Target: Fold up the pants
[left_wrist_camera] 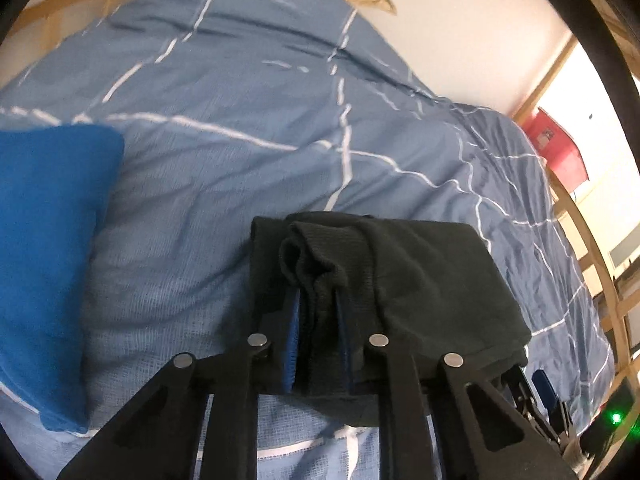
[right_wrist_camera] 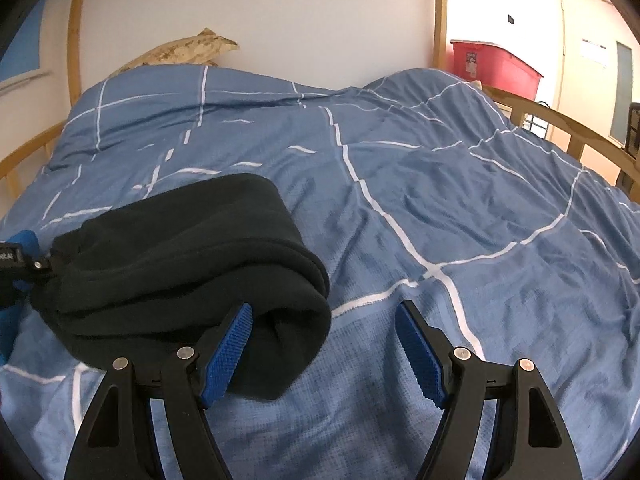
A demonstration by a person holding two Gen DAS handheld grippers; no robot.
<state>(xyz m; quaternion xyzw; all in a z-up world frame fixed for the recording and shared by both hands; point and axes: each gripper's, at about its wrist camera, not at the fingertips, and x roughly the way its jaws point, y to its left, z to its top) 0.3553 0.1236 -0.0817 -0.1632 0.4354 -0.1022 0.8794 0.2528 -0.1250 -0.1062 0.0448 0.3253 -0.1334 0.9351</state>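
Observation:
The black pants [left_wrist_camera: 420, 272] lie folded into a thick bundle on the blue duvet [left_wrist_camera: 240, 160]. My left gripper [left_wrist_camera: 318, 312] is shut on a bunched fold at the bundle's near edge, with black cloth squeezed between its blue pads. In the right wrist view the pants [right_wrist_camera: 180, 248] sit at the lower left, and the left gripper [right_wrist_camera: 24, 264] shows at their far left end. My right gripper [right_wrist_camera: 324, 336] stands open at the bundle's right end. Its left pad [right_wrist_camera: 228, 348] rests against the rolled end; its right pad is over bare duvet.
A bright blue pillow [left_wrist_camera: 48, 260] lies left of the pants. A wooden bed frame [right_wrist_camera: 440, 20] runs around the bed against a white wall. A red box [right_wrist_camera: 492, 64] stands beyond the far right corner. A beige plush object [right_wrist_camera: 188, 46] lies at the wall.

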